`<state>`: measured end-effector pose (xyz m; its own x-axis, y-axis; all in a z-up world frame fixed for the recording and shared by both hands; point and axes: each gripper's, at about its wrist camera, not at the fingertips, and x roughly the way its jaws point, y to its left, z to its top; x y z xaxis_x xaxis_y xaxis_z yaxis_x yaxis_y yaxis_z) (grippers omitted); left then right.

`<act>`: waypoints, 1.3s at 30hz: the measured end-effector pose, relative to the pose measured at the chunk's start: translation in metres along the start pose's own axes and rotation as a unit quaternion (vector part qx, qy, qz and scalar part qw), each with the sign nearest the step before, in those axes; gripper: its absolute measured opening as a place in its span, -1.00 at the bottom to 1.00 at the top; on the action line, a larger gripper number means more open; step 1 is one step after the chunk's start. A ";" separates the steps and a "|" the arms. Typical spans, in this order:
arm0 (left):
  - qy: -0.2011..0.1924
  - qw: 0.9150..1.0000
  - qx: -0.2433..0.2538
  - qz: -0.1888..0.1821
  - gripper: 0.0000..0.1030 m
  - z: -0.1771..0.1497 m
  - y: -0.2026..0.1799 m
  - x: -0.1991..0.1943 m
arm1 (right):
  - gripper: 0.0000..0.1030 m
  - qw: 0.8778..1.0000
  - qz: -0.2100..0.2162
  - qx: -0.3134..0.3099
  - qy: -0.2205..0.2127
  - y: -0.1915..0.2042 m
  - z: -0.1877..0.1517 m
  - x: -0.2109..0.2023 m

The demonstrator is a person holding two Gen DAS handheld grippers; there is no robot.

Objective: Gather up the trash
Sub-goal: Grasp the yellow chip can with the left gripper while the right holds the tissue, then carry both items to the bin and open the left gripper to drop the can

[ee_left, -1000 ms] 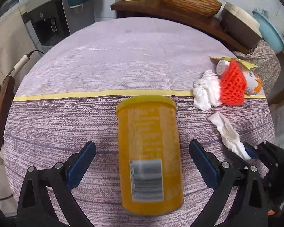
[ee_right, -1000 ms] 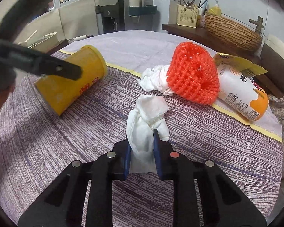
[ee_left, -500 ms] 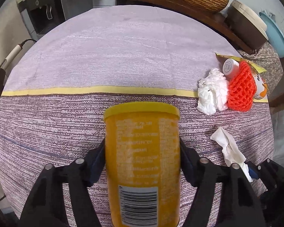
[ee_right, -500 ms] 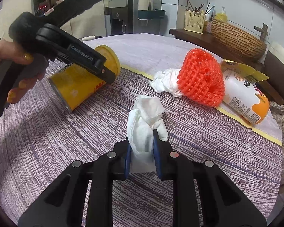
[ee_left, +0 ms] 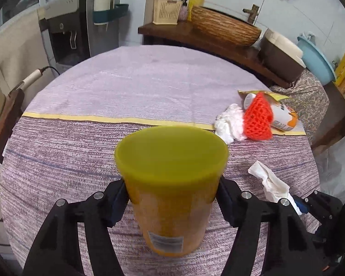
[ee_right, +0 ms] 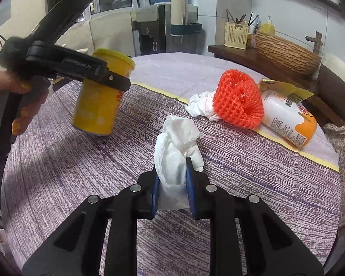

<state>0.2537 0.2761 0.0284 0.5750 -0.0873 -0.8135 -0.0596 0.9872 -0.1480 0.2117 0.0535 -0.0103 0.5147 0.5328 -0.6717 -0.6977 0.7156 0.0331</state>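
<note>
My left gripper clamps the tilted yellow-lidded cylindrical canister; my right gripper pinches the crumpled white tissue. Risk: the smooth canister slips out between the pads.

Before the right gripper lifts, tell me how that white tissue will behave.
The tissue is probably floppy: its crumpled top sags over the right gripper, which is pinching it. It looks very light, so it should lift easily. Being thin and soft, it might slip out or tear if tugged.
</note>
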 end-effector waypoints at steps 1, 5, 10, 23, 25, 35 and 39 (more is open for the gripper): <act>-0.008 1.000 -0.003 -0.002 0.27 -0.001 -0.002 -0.003 | -0.59 1.000 0.003 0.001 -0.004 0.000 -0.002 -0.004; -0.042 0.999 -0.012 0.001 0.27 -0.015 -0.013 -0.014 | -0.59 1.000 0.009 0.005 -0.016 -0.001 -0.009 -0.019; -0.083 0.996 -0.017 0.000 0.27 -0.031 -0.028 -0.031 | -0.59 0.999 0.016 0.010 -0.032 -0.003 -0.021 -0.044; -0.164 0.986 0.025 -0.018 0.27 -0.073 -0.114 -0.078 | -0.59 0.996 -0.010 0.021 -0.081 -0.021 -0.061 -0.113; -0.172 0.984 0.035 -0.023 0.27 -0.078 -0.130 -0.082 | -0.59 0.996 -0.024 0.026 -0.087 -0.027 -0.068 -0.122; -0.169 0.977 0.086 -0.095 0.27 -0.086 -0.225 -0.066 | -0.59 0.985 -0.105 0.094 -0.100 -0.094 -0.117 -0.173; -0.156 0.974 0.106 -0.125 0.27 -0.090 -0.269 -0.053 | -0.59 0.976 -0.143 0.131 -0.100 -0.127 -0.147 -0.195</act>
<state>0.1658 0.0036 0.0606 0.7713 -0.3166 -0.5522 0.2646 0.9485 -0.1743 0.1267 -0.2072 0.0076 0.7756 0.3528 -0.5234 -0.3729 0.9252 0.0711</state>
